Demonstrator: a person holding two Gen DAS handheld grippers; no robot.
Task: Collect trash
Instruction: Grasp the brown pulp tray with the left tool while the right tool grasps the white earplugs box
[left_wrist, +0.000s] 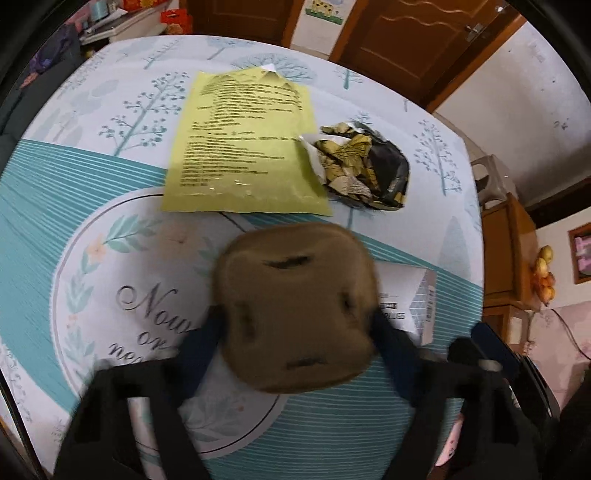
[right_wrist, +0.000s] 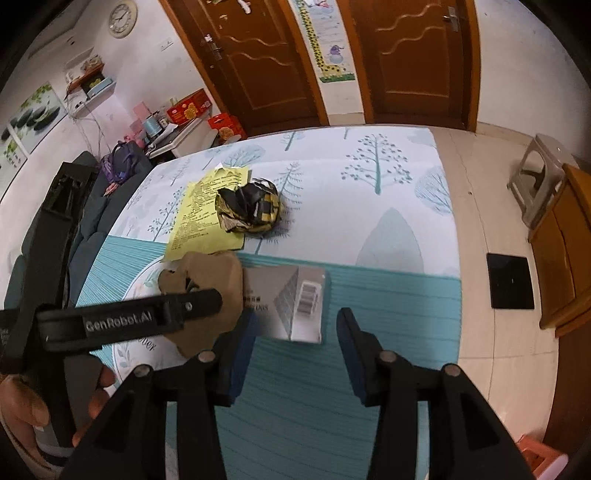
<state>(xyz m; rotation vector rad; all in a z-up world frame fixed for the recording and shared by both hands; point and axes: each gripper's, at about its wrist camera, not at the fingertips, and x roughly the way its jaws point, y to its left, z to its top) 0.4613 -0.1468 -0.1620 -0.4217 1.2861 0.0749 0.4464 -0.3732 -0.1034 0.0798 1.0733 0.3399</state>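
Between my left tool (left_wrist: 295, 328), pads pressing its sides, brown cardboard scrap (left_wrist: 295, 310) looks light, crushable; right tool (right_wrist: 295, 354) gapes empty.

— The brown pulp tray (left_wrist: 295, 314)?
— Matt, rough moulded paper fibre. The yellow sheet (left_wrist: 243, 144) looks glossy, like plastic film.
— And the crumpled wrapper (right_wrist: 249, 208)?
— Shiny, creased foil or plastic; cannot tell which.
— The tablecloth (right_wrist: 369, 295)?
— Smooth and printed. The small box (right_wrist: 291, 306) is smooth card; the doors (right_wrist: 413, 59) are varnished wood.
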